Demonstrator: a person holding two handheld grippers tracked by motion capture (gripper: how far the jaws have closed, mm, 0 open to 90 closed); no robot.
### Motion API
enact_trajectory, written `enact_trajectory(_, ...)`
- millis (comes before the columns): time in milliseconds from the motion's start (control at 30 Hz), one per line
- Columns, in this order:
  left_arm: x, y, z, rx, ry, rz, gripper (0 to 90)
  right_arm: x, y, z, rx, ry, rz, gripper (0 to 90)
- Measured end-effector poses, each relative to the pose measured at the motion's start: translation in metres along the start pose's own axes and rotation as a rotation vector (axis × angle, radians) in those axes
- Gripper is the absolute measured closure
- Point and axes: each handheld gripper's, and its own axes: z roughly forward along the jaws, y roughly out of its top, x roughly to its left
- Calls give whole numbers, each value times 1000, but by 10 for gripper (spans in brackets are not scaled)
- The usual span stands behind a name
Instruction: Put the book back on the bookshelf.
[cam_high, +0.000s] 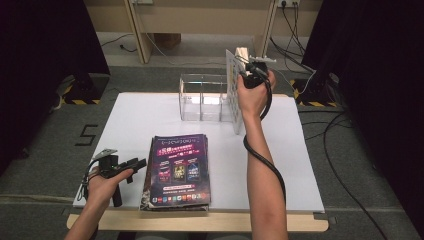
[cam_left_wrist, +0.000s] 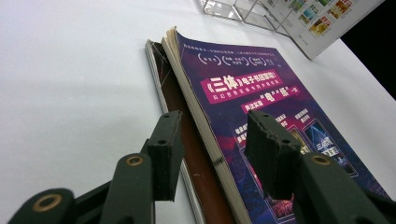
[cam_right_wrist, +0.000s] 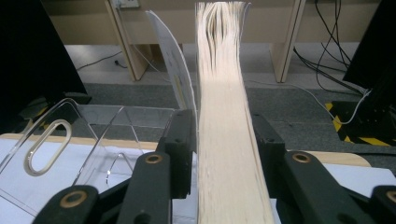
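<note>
Right gripper (cam_high: 248, 70) is up at the far right of the table (cam_high: 130, 120), straddling a book (cam_high: 235, 95) that stands on edge just right of the clear rack (cam_high: 202, 97). In the right gripper view the page block (cam_right_wrist: 224, 140) runs straight up between the jaws; the left pad sits at the loose cover (cam_right_wrist: 175, 79), a sliver of gap shows at the right pad, and whether either is pressing is hard to call. The book's lower end is cut off there. From above, the hand (cam_high: 252, 95) hides most of the gripper.

Left gripper (cam_high: 131, 164) rests near left, jaws wide with nothing between them, at the left edge of the magazine stack (cam_high: 177, 170). The lower magazines show as edges alone, their covers hidden. The rack's dividers blur into glare.
</note>
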Motion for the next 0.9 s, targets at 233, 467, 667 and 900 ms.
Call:
enact_trajectory(233, 1, 0, 0, -2, 3, -1, 551, 2, 1, 5, 30, -7, -15, 680)
enact_trajectory(467, 1, 0, 1, 3, 2, 0, 551, 1, 3, 7, 51, -11, -23, 732)
enact_trajectory(667, 0, 0, 1, 3, 1, 1, 551, 1, 4, 7, 59, -7, -17, 739)
enact_trajectory(900, 1, 0, 1, 3, 3, 0, 551, 1, 3, 8, 37, -6, -20, 742)
